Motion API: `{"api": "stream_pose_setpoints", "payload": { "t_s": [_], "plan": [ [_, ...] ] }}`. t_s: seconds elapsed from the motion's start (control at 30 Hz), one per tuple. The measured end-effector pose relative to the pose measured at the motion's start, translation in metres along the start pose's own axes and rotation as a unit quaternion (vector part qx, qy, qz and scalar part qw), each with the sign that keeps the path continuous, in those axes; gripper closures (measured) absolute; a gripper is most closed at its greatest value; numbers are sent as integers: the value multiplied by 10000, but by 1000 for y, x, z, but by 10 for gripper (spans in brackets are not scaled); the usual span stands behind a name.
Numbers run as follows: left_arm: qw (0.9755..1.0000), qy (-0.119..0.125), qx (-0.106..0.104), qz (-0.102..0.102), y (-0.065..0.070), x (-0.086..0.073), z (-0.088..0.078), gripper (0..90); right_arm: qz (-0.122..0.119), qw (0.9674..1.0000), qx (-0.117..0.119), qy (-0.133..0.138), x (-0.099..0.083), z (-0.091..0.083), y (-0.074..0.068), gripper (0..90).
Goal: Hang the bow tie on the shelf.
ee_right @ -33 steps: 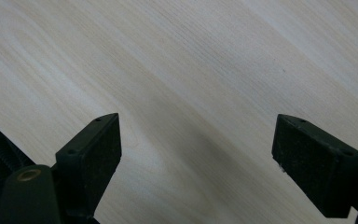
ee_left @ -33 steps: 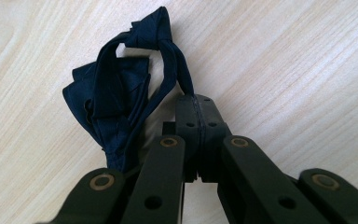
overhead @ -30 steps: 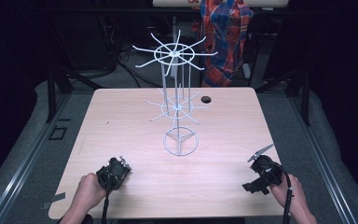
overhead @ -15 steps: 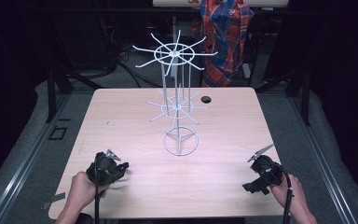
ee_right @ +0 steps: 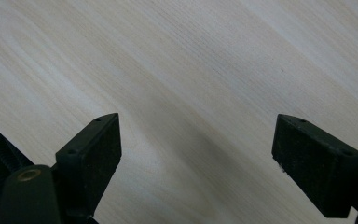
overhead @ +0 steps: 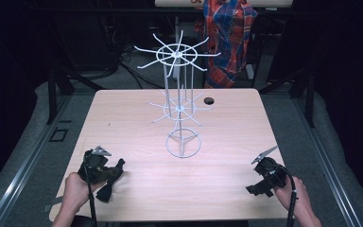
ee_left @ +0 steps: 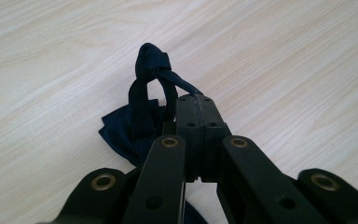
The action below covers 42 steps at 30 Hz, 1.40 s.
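Now | left tool (ee_left: 195, 100) clenched on dark navy knotted cloth loop (ee_left: 151, 70) | white wire rack (overhead: 183, 142) up-right, centre frame | right tool (ee_right: 196, 140) released, farther

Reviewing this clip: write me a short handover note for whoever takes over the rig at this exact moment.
Left hand-held gripper: jaws shut on the loop of a dark blue cloth item, low over the near left of the table.
Right hand-held gripper: jaws wide open, empty, above bare wood at the near right.
White wire rack: upright at table centre, arms bare.
Done: cloth gripped.
Left: probably hanging it on the rack by its loop.
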<state>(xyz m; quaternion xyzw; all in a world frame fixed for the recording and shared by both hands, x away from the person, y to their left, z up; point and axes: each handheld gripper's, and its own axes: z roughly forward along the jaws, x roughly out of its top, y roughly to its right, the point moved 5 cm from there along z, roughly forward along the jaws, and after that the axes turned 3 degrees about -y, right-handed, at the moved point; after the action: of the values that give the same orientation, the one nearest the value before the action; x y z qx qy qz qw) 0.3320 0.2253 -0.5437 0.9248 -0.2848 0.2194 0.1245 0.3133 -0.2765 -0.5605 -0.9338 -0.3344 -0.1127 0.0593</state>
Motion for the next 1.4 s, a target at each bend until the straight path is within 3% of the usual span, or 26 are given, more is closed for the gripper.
{"api": "stream_pose_setpoints", "payload": {
  "t_s": [0.5,0.9,1.4],
  "plan": [
    [9989,455,-82,-92,1,9,-15,900,16,10000,-16,13,0,0,0,156],
    [9962,824,-173,-225,-1,19,-25,900,8,10000,-21,-6,0,1,0,156],
    [9933,1109,-168,-279,-4,31,-33,900,38,10000,12,14,0,2,0,156]
  ]
}}
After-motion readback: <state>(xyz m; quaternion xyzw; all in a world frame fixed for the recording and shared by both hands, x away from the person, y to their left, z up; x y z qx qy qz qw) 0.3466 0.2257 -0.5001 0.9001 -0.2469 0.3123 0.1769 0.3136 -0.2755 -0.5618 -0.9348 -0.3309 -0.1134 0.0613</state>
